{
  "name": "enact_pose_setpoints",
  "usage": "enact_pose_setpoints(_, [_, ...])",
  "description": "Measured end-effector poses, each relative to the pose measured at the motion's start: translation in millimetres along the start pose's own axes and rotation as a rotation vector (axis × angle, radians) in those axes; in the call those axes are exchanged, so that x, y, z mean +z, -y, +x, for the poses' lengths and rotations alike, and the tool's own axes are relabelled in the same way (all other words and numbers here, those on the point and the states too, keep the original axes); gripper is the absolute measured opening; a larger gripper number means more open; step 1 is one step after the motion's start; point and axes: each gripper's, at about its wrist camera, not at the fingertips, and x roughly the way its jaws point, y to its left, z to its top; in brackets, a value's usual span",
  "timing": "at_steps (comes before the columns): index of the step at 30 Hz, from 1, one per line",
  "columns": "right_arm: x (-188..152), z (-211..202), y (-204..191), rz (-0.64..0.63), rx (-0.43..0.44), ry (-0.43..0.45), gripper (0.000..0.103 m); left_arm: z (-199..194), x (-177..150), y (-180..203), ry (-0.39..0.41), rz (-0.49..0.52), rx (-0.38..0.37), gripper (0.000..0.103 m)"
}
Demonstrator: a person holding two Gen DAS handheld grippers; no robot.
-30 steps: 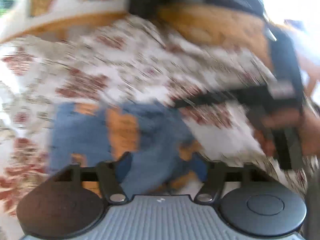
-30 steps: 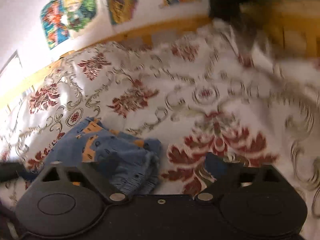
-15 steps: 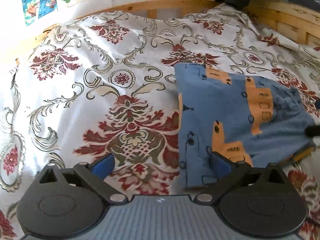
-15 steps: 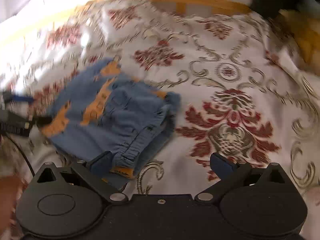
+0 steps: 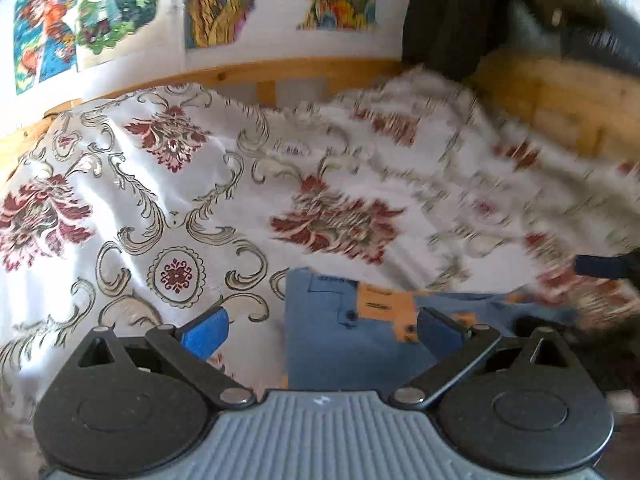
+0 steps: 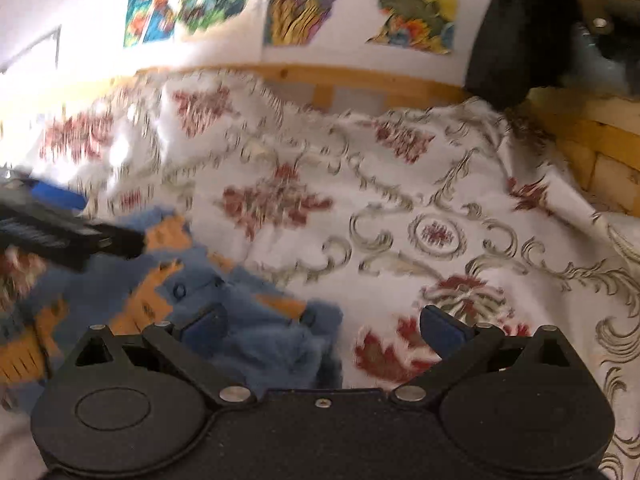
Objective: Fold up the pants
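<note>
Pants [image 5: 352,344], blue with orange patches, lie partly folded on bedspread [image 5: 168,208]. Left claw [image 5: 322,330] and right claw [image 6: 322,326] both spread wide, empty, straddling opposite garment edges, apparently positioned for next fold grasp.

The left gripper [image 5: 322,332] is built with a ribbed grey body, black round side discs, black linkage bars fixed by silver screws, and blue fingertips [image 5: 206,330]. The right gripper [image 6: 324,326] is seemingly identical but black-bodied.
</note>
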Motion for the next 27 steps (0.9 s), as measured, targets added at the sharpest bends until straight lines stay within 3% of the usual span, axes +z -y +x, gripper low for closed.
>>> enact_pose_setpoints(3, [-4,2,11,0.023,-0.042,-0.006,0.102,34,-9,-2,-0.058,0.047,0.08,0.103])
enact_pose_setpoints(7, [3,-11,20,0.081,-0.078,0.048,0.102,34,-10,-26,-0.056,-0.04,0.064,0.103])
enact_pose_setpoints(10, [10,-27,18,0.106,0.036,0.097,0.102,15,-9,-35,-0.051,-0.092,0.076,0.103])
enact_pose_setpoints(12, [13,-26,6,0.077,0.084,0.052,0.102,0,-12,-38,-0.045,-0.111,0.062,0.102])
enact_pose_setpoints(17, [0,-4,-18,-0.06,0.059,-0.186,0.102,-17,-33,-27,-0.108,-0.063,0.064,0.103])
enact_pose_setpoints(27, [-5,-39,28,0.155,0.162,-0.351,0.102,-47,-72,-32,-0.159,-0.151,0.06,0.103])
